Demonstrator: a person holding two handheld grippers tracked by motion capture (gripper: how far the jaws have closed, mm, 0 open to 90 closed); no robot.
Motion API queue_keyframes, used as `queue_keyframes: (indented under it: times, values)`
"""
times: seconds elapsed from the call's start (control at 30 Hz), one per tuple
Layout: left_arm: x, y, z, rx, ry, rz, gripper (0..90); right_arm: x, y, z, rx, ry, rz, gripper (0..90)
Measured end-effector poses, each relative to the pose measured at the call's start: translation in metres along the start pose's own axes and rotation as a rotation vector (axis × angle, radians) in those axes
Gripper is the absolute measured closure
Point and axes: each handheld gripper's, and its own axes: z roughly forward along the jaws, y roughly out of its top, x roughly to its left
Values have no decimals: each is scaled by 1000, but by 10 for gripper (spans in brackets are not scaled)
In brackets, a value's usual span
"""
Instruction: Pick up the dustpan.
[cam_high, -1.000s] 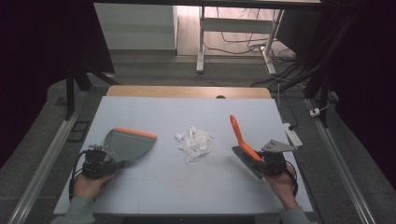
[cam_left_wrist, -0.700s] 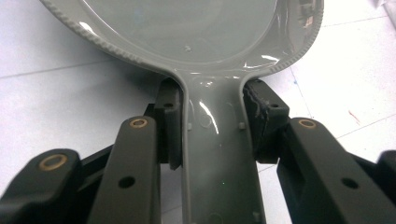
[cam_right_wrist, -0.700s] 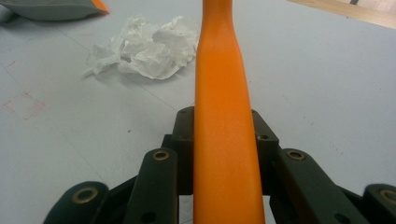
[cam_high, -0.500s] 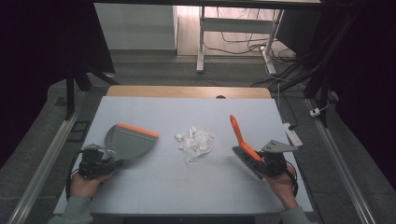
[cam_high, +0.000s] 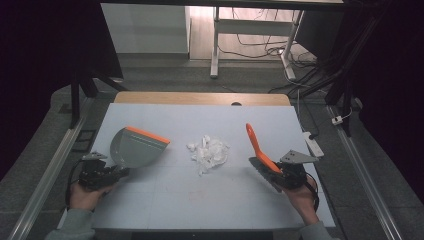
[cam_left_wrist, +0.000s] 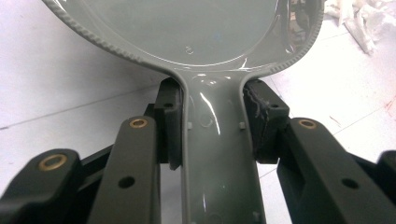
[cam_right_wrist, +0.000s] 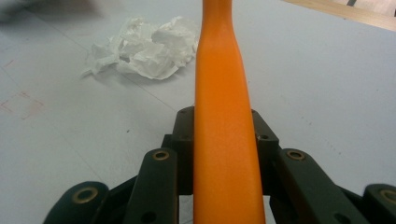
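Observation:
A grey dustpan (cam_high: 134, 147) with an orange front lip sits at the table's left. My left gripper (cam_high: 116, 173) is shut on its handle (cam_left_wrist: 212, 154), the pads pressing both sides. My right gripper (cam_high: 272, 171) at the right is shut on an orange brush handle (cam_right_wrist: 224, 112) that rises up and away from it (cam_high: 256, 141). A heap of crumpled white paper (cam_high: 209, 151) lies on the table between the two tools, apart from both, and appears at the upper left (cam_right_wrist: 144, 46) in the right gripper view.
The pale blue table top (cam_high: 200, 200) has a wooden strip (cam_high: 200, 98) along its far edge. A white power strip (cam_high: 313, 143) lies off the right side. Metal rails run along both sides, and cables lie on the floor beyond.
The dustpan and my left gripper have shifted slightly to the left and back. The right gripper and the brush have stayed still.

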Motion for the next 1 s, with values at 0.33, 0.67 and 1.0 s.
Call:
queue_keyframes:
  times: [0.33, 0.67, 1.0]
  values:
    - [6, 0, -12, -36, -13, 26, 614, -1, 0, 0, -2, -3, -2, 702]
    - [5, 5, -19, -55, -82, 97, 613, 0, 0, 0, -10, -5, 1, 702]
    - [-7, 8, -21, -37, -143, 177, 613, 0, 0, 0, -9, -6, -5, 702]
